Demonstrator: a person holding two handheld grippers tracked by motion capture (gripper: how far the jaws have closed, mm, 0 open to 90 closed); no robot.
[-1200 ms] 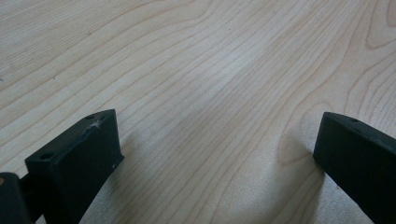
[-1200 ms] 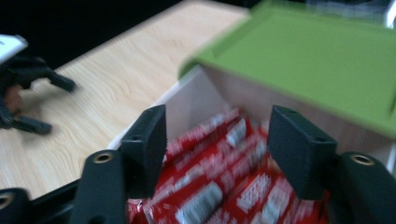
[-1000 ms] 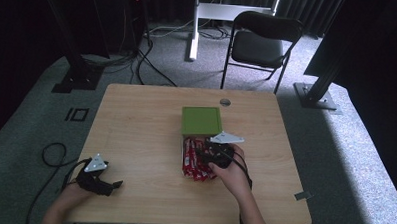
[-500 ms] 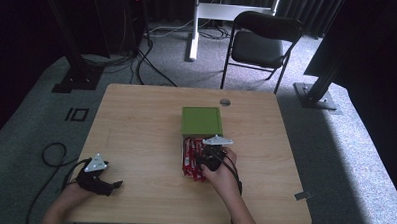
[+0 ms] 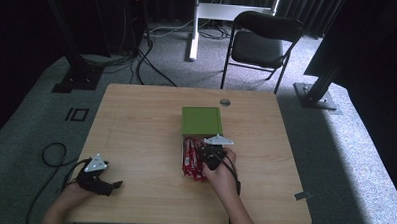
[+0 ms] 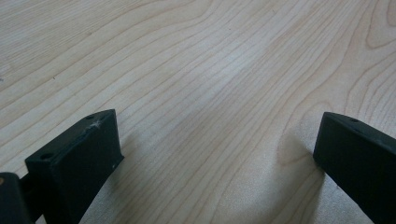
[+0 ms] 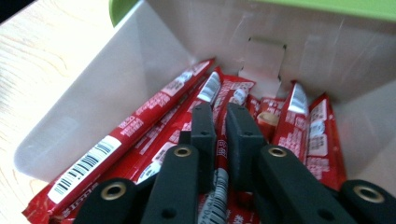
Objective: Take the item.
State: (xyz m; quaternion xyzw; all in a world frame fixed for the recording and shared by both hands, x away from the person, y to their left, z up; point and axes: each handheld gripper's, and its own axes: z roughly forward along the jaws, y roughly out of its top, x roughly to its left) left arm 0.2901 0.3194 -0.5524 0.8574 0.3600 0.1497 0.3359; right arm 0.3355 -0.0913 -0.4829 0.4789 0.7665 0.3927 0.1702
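Sachets [image 7: 154,112] in box [image 7: 84,102], on table [image 5: 136,120].

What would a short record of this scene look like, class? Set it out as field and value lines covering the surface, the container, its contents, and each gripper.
Surface: wooden table
Container: open box with white inner walls and a green lid folded back
Contents: red sachets with barcodes, lying lengthwise
Right gripper: inside the box, jaws just closed on one red sachet
Left gripper: jaws wide apart over bare table, nothing between them
Behind the table: a dark folding chair on grey carpet
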